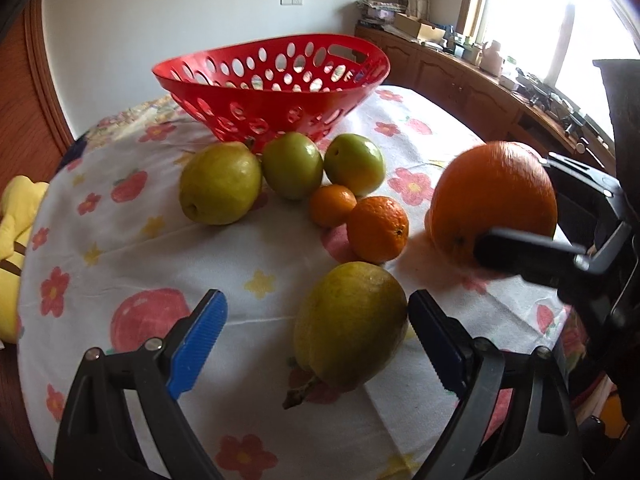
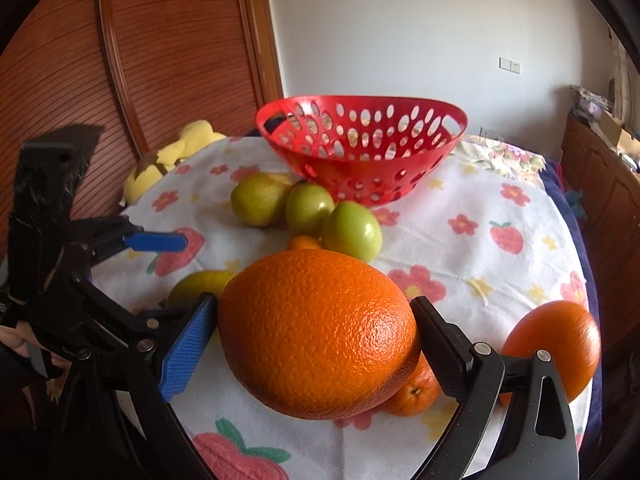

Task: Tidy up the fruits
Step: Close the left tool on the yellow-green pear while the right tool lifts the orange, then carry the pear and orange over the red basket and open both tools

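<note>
Right between our right gripper (image 2: 316,340) pads, the big orange (image 2: 316,332) is sitting clamped, jaws stretched wide around it and lifted clear of the flowered tablecloth (image 2: 500,280). Just beside it, our left gripper (image 1: 316,344) is hanging unclenched, empty, with the near pear (image 1: 348,328) lying between its fingers, brushing or nearly brushing the right one but not being squeezed. A second big orange (image 2: 556,344) is waiting at the cloth's right edge, and a small mandarin (image 1: 378,228) with a smaller one (image 1: 332,205) behind it are sitting mid-table. Further on we are seeing two green fruits (image 1: 354,164) and another pear (image 1: 219,188) bunched against the foot of the red basket (image 1: 280,92), which appears to be empty at the back. Now the risks, as we are judging them: that orange is round and wide, so the pads are gripping near their limit and a tilt could let it slip and scatter the fruit below. Our two grippers are working close together, so a careless swing toward the basket could knock them together, and the orange by the edge could roll off.
</note>
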A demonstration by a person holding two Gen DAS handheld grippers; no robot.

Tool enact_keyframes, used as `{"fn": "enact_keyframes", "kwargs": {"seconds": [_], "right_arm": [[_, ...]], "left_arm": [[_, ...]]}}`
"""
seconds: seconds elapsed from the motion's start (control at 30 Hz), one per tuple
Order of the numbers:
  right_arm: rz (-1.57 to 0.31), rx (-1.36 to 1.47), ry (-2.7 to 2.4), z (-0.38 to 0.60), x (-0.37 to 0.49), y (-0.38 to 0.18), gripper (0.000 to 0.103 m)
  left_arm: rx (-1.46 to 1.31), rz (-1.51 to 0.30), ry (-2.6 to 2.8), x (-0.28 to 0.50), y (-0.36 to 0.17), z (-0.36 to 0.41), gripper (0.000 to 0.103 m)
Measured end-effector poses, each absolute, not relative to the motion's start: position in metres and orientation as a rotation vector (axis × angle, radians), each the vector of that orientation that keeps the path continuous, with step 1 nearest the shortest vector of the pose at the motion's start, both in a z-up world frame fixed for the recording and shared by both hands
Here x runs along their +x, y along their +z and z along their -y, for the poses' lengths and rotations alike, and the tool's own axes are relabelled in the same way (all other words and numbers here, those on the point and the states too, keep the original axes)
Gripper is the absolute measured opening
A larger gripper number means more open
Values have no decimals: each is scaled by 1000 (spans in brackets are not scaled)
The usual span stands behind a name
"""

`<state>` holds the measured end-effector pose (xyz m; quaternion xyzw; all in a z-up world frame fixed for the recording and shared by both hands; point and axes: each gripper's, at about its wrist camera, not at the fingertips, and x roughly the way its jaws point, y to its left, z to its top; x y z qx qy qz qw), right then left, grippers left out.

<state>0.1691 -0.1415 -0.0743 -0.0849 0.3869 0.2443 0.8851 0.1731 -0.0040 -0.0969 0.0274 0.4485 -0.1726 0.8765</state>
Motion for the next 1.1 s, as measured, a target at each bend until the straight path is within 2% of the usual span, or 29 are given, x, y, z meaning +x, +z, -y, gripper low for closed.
{"fn": "enact_keyframes", "kwargs": {"seconds": [0.1,0.17,0.2,0.23,0.57,1.1], "right_arm": [[-803,-173,504,144,172,-70,97],[-801,-173,501,145,173,-69,97],[-800,-172,499,146,174,-68,97],[-800,-169,496,147,174,-68,97],[-799,-160,487,151,181,-67,97],[-714,-179,498,146,222,-23,97]], "left_arm": [[75,-953,-376,172,-103,10,88],[83,-956,-378,171,-106,15,79],[84,-955,-375,171,-108,16,65],[81,-956,-367,171,-109,15,60],[35,-931,-352,173,-102,3,59],[13,-768,-358,210,-30,-18,59]]}}
